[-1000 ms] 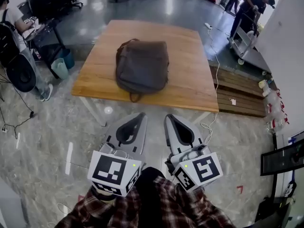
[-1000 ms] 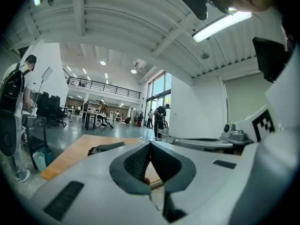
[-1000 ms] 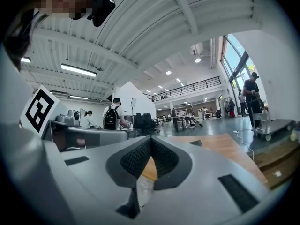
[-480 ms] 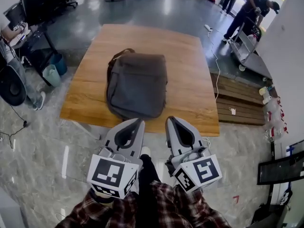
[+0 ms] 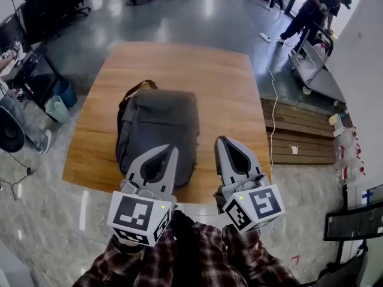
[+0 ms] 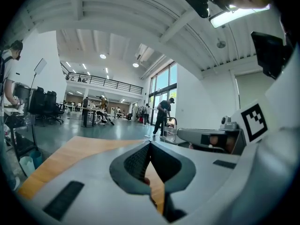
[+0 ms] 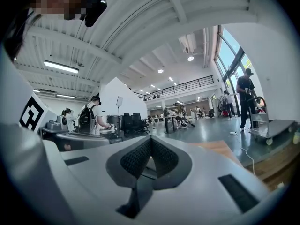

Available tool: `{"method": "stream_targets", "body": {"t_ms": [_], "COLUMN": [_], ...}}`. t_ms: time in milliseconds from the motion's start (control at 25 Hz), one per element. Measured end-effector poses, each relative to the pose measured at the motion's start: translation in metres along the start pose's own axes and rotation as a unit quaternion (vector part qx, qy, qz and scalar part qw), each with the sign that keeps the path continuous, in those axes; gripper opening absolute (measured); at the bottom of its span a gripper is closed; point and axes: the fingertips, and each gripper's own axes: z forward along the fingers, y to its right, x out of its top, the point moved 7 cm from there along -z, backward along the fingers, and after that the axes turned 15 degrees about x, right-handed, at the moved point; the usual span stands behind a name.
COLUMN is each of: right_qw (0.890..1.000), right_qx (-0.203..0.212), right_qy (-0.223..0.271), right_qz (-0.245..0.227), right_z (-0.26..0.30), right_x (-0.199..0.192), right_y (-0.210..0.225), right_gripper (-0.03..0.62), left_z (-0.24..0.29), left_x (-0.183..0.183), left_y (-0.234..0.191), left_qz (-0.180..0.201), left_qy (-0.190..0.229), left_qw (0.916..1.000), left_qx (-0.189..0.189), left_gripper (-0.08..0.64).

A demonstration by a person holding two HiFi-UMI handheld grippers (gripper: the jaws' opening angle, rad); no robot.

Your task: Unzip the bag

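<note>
**Both grippers closed and empty, short of the bag on the table**

In the head view a dark grey bag (image 5: 158, 127) lies flat on a wooden table (image 5: 230, 82), left of the table's middle. Its brown handle (image 5: 136, 90) loops out at the 11 o'clock corner. The bag's zip line cannot be made out at this size.

The left gripper (image 5: 170, 154) shows at 7 o'clock in the picture and points toward 12 o'clock. Its tip overlaps the bag's near edge in that view, but whether it touches the bag cannot be told. In the left gripper view its fingers (image 6: 140, 161) meet at the tip with nothing between them, and bare tabletop shows beyond.

The right gripper (image 5: 224, 145) shows at 5 o'clock and also points toward 12 o'clock. Its tip lies over bare wood just to the 3 o'clock side of the bag. In the right gripper view its fingers (image 7: 138, 158) are pressed together at the tip and hold nothing.

The two grippers are side by side with a gap between them, above plaid sleeves (image 5: 197, 262) at 6 o'clock.

Off the table, a person in dark clothes (image 5: 311, 8) bends over a cart (image 5: 311, 58) at 1 o'clock. A white cable (image 5: 274, 100) trails over the floor at 2 o'clock, a low wooden platform (image 5: 296, 127) lies at 3 o'clock, and a teal bucket (image 5: 58, 108) stands at 9 o'clock
</note>
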Motion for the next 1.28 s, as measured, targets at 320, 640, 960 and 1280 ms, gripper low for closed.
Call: {"method": "stream_targets", "body": {"t_ms": [320, 640, 960, 1280], "right_qw": [1.0, 0.997, 0.985, 0.962], "right_qx": [-0.011, -0.034, -0.062, -0.055], "right_qy": [-0.022, -0.053, -0.129, -0.213], "right_qz": [0.011, 0.033, 0.101, 0.162], "right_z": [0.026, 0.05, 0.064, 0.069], "right_x": [-0.005, -0.027, -0.117, -0.206], "right_y": [0.043, 0.08, 0.109, 0.113], "right_gripper": [0.01, 0.009, 0.009, 0.01], "left_z": [0.063, 0.123, 0.172, 0.189], "left_x": [0.0, -0.029, -0.132, -0.215], "left_y": [-0.01, -0.012, -0.021, -0.024], "left_qz": [0.003, 0.03, 0.061, 0.067], "left_qy": [-0.025, -0.088, -0.222, -0.317], "left_qw": [0.9996, 0.9947, 0.9712, 0.9434], "left_qx": [-0.008, -0.044, -0.06, -0.069], "left_gripper": [0.011, 0.011, 0.011, 0.011]}}
